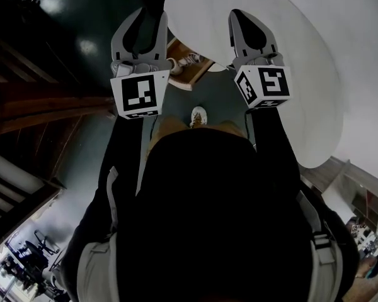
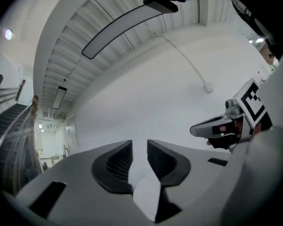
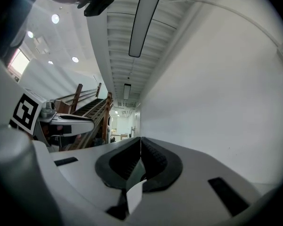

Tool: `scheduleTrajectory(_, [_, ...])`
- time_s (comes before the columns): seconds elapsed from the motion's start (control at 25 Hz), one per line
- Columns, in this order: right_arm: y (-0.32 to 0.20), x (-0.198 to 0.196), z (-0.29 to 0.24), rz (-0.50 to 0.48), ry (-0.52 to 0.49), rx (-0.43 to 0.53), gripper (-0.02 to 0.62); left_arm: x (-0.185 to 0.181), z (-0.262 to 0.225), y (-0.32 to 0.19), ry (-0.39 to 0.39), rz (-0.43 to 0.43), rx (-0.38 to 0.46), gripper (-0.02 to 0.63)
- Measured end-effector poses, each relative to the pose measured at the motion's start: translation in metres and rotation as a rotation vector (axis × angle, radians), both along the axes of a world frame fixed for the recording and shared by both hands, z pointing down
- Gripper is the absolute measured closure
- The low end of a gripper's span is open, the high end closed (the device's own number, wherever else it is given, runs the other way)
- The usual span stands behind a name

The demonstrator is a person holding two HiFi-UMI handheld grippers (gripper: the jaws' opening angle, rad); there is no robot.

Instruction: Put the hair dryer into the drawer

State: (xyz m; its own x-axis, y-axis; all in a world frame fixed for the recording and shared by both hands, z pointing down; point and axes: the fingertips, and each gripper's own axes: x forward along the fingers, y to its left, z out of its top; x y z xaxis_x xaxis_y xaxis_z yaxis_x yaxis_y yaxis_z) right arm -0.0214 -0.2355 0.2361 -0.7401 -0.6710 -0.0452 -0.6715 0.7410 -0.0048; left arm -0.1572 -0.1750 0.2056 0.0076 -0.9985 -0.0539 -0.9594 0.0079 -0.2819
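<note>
- The left tool point(image 2: 139, 149) is pointing level at a plain white wall point(image 2: 146, 102). Its jaws are sitting a narrow gap apart with nothing between them.
- The right tool point(image 3: 139, 147) is hanging just off the left tool's right side and pointing the same way. Its jaws are pressing together on nothing at all.
- A wooden staircase point(image 2: 12, 126) is running off to the left tool's left, and a long ceiling light point(image 2: 118, 32) is stretching overhead.
- In the head view, the person's shoe point(image 1: 198, 116) is showing on the floor point(image 1: 220, 96), below and between the two tools.
- The hair dryer and drawer aren't showing in any view, so there's no telling where they are.
</note>
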Motion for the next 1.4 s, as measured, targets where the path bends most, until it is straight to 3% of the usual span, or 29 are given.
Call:
scheduleTrajectory(0.04, [-0.001, -0.001, -0.002, 0.000, 0.000, 0.007, 0.569, 0.000, -0.002, 0.001, 0.004, 0.003, 0.007, 0.570])
scheduleTrajectory(0.08, [-0.001, -0.003, -0.004, -0.003, 0.001, 0.014, 0.569, 0.002, -0.003, 0.002, 0.004, 0.009, 0.012, 0.591])
scheduleTrajectory(0.52, [0.010, -0.029, -0.005, -0.074, 0.063, 0.075, 0.569, -0.003, 0.002, -0.002, 0.050, 0.023, -0.011, 0.592])
scheduleTrajectory(0.76, [0.003, -0.021, 0.001, -0.038, 0.066, 0.079, 0.569, -0.006, 0.012, -0.011, 0.058, -0.011, -0.034, 0.592])
scheduleTrajectory(1.4, [-0.005, -0.004, 0.002, -0.049, 0.042, 0.060, 0.569, 0.018, 0.014, -0.028, 0.063, 0.048, -0.058, 0.591])
